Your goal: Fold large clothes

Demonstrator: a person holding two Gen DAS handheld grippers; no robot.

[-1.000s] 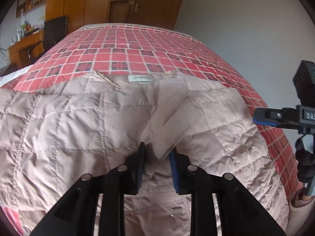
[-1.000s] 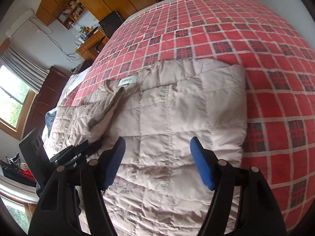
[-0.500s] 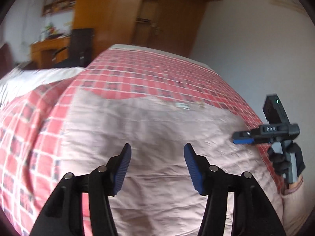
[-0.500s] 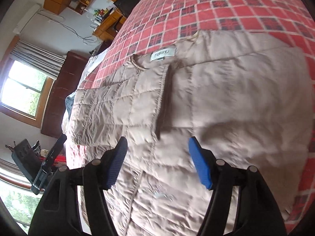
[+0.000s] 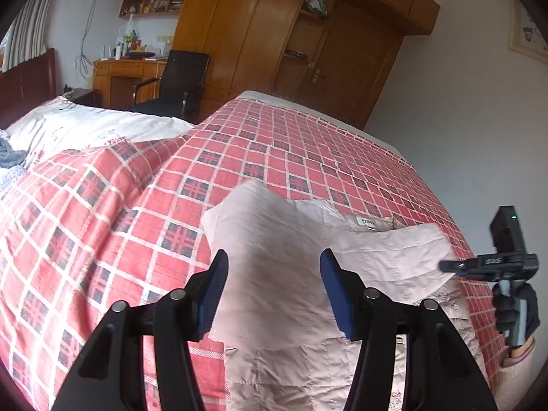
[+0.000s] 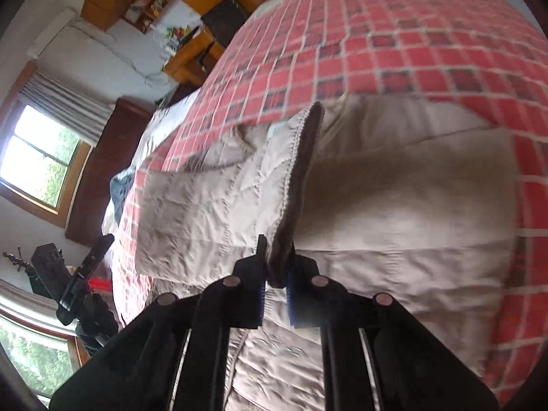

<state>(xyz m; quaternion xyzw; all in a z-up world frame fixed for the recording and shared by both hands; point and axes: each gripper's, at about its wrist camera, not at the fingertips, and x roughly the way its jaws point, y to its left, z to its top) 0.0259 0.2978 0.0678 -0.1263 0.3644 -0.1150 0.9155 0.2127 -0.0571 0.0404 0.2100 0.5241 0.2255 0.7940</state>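
Note:
A beige quilted jacket (image 5: pixel 308 274) lies on the red plaid bedspread (image 5: pixel 102 222), both side panels folded over its middle, its neck label (image 5: pixel 368 222) showing. My left gripper (image 5: pixel 274 291) hovers open above the jacket's left part, holding nothing. In the right wrist view my right gripper (image 6: pixel 275 291) is shut on the raised front edge (image 6: pixel 301 178) of the jacket (image 6: pixel 394 212), which stands up as a ridge. The right gripper (image 5: pixel 479 269) also shows at the right edge of the left wrist view, held by a gloved hand (image 5: pixel 517 311).
A white pillow (image 5: pixel 85 126) and a dark garment (image 5: pixel 10 157) lie at the bed's head. A desk and black chair (image 5: pixel 171 82), a wooden wardrobe (image 5: pixel 308 34) and a door stand beyond. A window (image 6: pixel 37 157) is on the far side. The left gripper (image 6: pixel 78 281) shows at the bed's edge.
My left gripper let go of the jacket, opened and drew back to the left. My right gripper, open before, moved over the jacket's middle and shut on its front edge, lifting it.

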